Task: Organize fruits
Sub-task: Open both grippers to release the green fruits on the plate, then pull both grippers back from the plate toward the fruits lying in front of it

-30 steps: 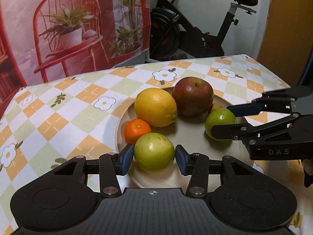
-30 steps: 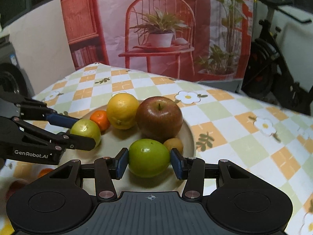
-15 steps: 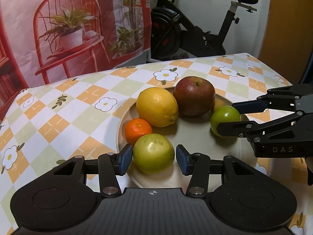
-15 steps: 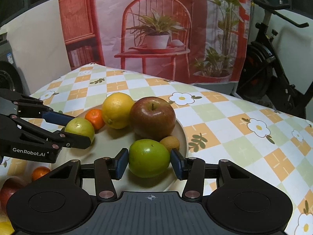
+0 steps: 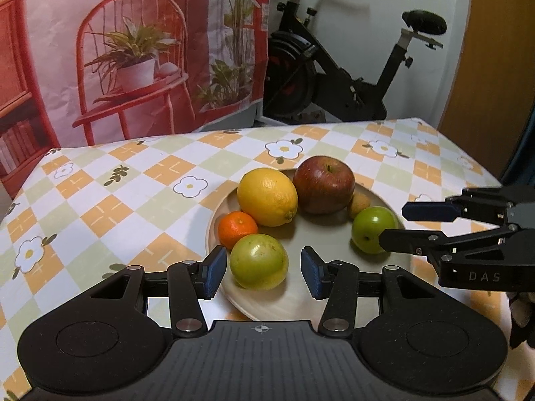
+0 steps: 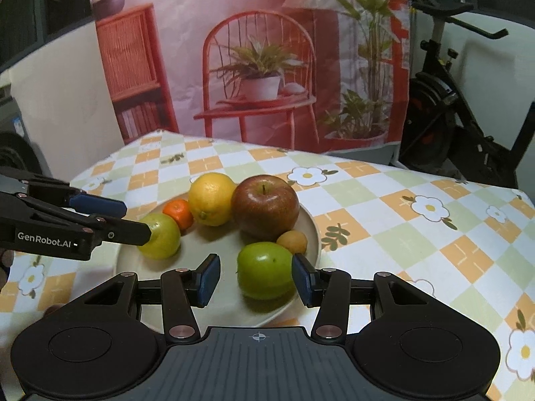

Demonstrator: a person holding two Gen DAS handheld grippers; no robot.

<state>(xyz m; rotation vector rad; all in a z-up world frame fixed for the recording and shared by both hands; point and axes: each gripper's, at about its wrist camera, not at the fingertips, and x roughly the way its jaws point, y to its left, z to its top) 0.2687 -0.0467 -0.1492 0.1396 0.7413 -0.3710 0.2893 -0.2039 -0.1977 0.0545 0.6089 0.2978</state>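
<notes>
I am holding my left gripper (image 5: 260, 269) wide, its blue pads standing on either side of a yellow-green fruit (image 5: 259, 261) without touching it; the fruit is sitting on the near left part of the beige plate (image 5: 327, 234). My right gripper (image 6: 255, 279) is also spread wide, and a green apple (image 6: 265, 269) is lying between its pads, close against the right pad and apart from the left one, near the plate's right rim. Behind the yellow-green fruit a small mandarin (image 5: 238, 229) is resting, just beside a lemon (image 5: 267, 196), which is touching a red apple (image 5: 326, 183) at the far side of the plate. A small brownish fruit (image 6: 291, 241), which I cannot identify, is sitting between the red apple and the green apple. The plate is standing on a table covered with a checked cloth (image 5: 110, 193) printed with daisies. Beyond the table a printed backdrop (image 6: 260, 60) showing a red chair is hanging, with an exercise bike (image 5: 341, 77) beside it.
</notes>
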